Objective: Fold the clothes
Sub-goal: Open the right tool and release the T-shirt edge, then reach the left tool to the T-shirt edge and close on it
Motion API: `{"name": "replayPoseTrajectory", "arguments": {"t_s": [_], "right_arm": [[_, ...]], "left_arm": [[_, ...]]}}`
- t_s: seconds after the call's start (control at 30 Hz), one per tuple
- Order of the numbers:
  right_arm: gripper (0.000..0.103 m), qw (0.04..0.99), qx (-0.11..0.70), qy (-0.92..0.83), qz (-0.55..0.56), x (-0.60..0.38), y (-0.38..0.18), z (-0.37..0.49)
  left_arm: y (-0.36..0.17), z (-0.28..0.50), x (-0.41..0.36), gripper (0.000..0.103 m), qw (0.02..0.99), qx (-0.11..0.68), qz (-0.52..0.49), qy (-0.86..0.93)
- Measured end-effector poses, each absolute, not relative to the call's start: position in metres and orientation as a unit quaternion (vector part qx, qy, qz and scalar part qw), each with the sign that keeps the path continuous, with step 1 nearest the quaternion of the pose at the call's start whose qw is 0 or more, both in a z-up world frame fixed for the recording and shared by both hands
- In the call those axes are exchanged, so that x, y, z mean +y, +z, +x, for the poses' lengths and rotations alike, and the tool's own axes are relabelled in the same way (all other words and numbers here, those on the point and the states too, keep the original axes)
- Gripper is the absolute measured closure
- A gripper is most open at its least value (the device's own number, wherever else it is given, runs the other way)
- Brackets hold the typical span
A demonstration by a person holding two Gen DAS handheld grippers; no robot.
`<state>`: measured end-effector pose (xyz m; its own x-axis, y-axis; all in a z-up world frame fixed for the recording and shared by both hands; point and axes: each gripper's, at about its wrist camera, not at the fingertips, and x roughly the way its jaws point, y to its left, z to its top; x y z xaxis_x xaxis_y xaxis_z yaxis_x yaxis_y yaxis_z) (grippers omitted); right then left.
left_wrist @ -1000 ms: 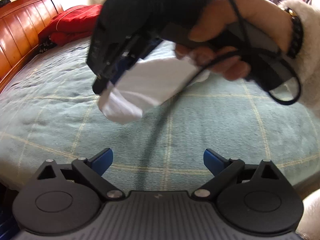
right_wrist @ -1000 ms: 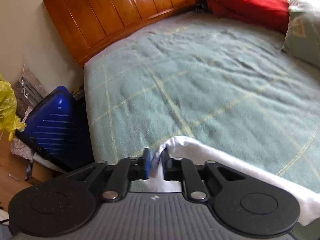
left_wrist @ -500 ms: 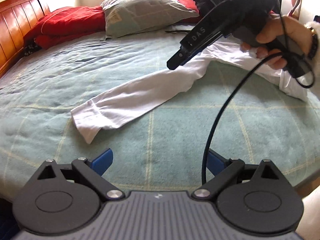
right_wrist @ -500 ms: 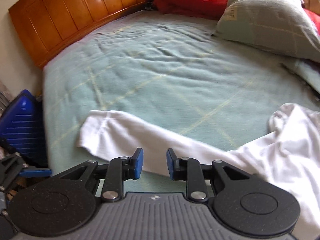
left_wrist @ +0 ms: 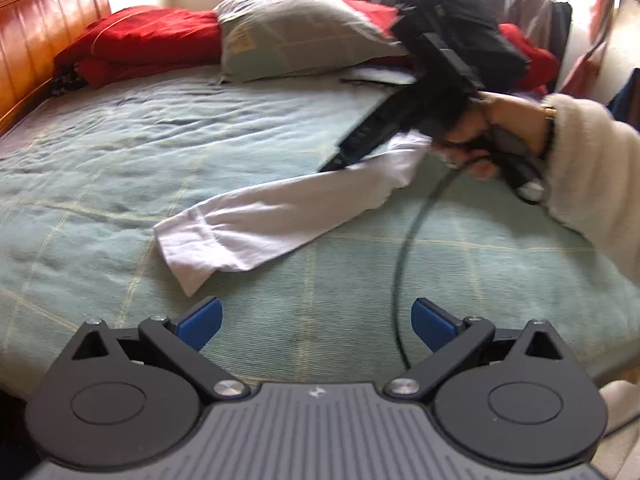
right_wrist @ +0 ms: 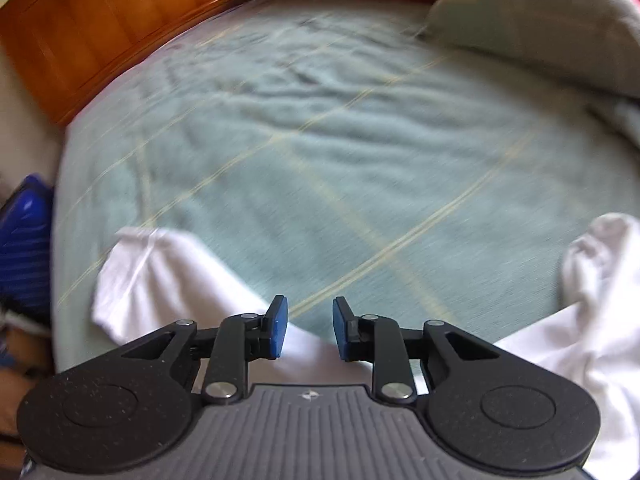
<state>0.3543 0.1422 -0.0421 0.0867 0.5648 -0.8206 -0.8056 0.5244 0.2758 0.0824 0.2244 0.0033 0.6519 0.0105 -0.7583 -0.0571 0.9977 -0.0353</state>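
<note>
The white shirt (left_wrist: 280, 216) lies on the green blanket (left_wrist: 160, 140), one long sleeve stretched out flat toward the bed's near edge. No fold shows yet, so nearly all the folding looks left to do. The right gripper (right_wrist: 306, 328) is partly open above the sleeve and holds nothing. The left gripper (left_wrist: 316, 322) is wide open and empty, near the bed's edge. Past the shirt, lots of bare blanket runs up to the grey pillow (left_wrist: 296, 36).
</note>
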Motion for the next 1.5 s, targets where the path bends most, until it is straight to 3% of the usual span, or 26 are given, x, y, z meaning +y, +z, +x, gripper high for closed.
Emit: {"name": "replayPoseTrajectory", "arguments": {"t_s": [0.3,0.77,0.83,1.13,1.33,1.5], "right_arm": [[0.074,0.705,0.481,0.498,-0.155,0.059,-0.043,0.301],[0.072,0.746,0.473,0.463,-0.075,-0.021,-0.037,0.281],[0.067,0.754,0.468,0.458,-0.058,-0.026,-0.036,0.281],[0.060,0.777,0.465,0.421,0.051,-0.058,-0.040,0.280],[0.057,0.786,0.465,0.403,0.064,-0.070,-0.044,0.282],[0.057,0.782,0.467,0.407,0.069,-0.069,-0.050,0.289]], "left_arm": [[-0.007,0.107,0.219,0.002,0.909,0.418,-0.012,0.002],[-0.026,0.165,0.234,0.002,0.910,0.414,0.036,-0.006],[-0.026,0.183,0.241,0.002,0.912,0.408,0.041,-0.009],[-0.057,0.266,0.278,0.003,0.891,0.439,-0.071,-0.091],[-0.055,0.235,0.271,0.003,0.859,0.466,-0.133,-0.162],[-0.037,0.200,0.243,0.003,0.846,0.476,-0.119,-0.206]]}}
